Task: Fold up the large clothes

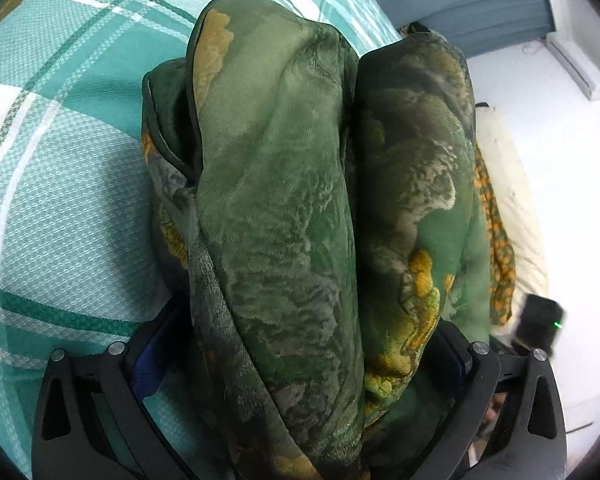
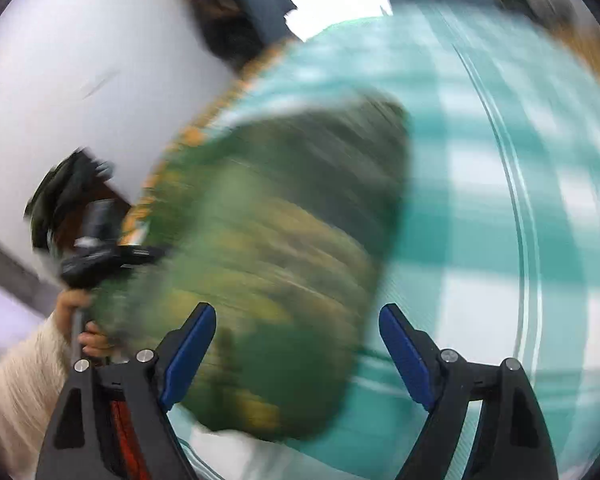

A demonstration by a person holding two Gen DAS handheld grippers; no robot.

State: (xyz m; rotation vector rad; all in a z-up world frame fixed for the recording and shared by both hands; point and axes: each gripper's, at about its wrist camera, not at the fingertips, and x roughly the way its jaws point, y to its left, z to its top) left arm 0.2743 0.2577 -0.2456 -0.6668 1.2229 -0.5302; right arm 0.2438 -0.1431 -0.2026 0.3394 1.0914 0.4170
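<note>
In the left wrist view, the left gripper (image 1: 300, 380) has its jaws clenched on a thick bundle of the green patterned cloth (image 1: 284, 208), which fills the centre of the frame and hangs over the teal checked bedsheet (image 1: 60, 184). The right gripper (image 2: 296, 356), at the bottom of its own blurred view, stands released with nothing between its jaws. With one grasp only, the slick folds could slide apart or the bundle could sag and lose its fold. Farther off, at lower right, a dark device (image 1: 540, 324) shows a green light. No writing is readable.
</note>
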